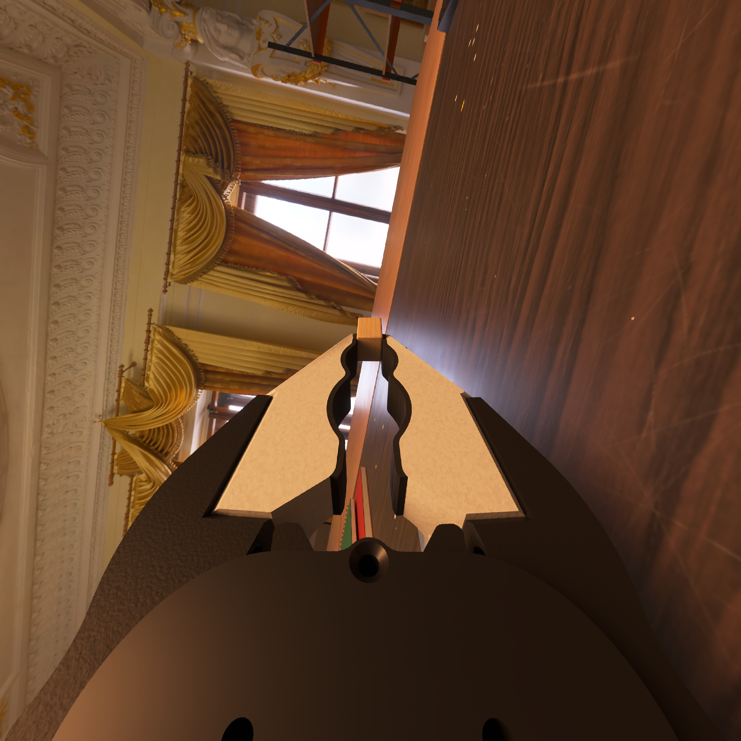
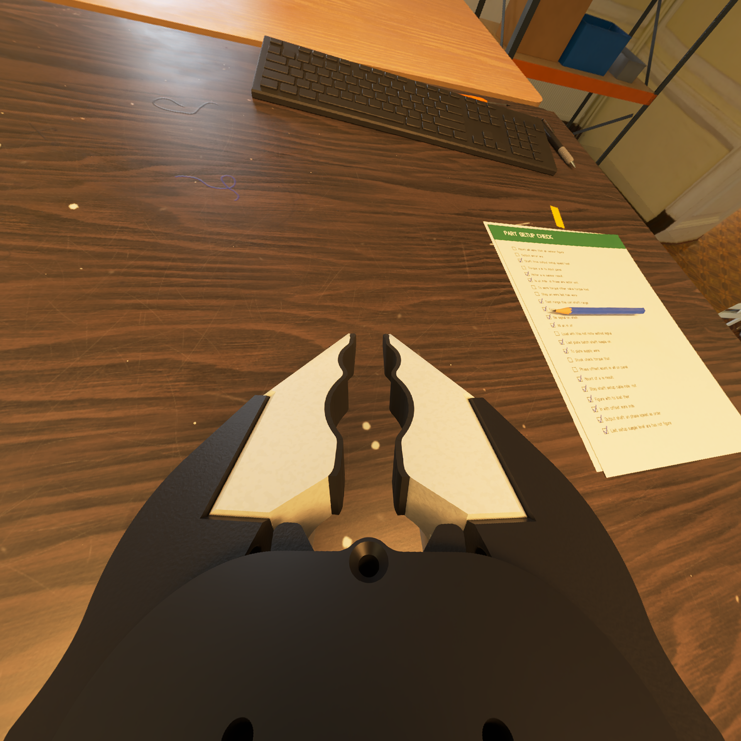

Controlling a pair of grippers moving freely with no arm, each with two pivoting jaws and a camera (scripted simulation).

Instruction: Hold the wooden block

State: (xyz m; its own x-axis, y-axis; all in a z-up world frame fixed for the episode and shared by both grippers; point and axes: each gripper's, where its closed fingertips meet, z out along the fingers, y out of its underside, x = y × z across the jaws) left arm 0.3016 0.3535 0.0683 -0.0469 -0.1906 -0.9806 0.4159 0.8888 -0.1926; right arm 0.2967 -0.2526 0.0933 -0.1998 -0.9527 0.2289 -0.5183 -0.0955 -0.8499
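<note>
pale wood block (image 1: pixel 369 340), glossy wood table (image 1: pixel 561 280)

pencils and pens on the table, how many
2: a blue pencil lying on the checklist sheet, and a dark pen at the keyboard's right end. Others may be out of view.

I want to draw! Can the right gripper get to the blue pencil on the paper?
Probably yes. The right gripper is open and holds nothing, and the blue wooden pencil lies uncovered on the white checklist sheet, off to its right, with nothing in between.
</note>
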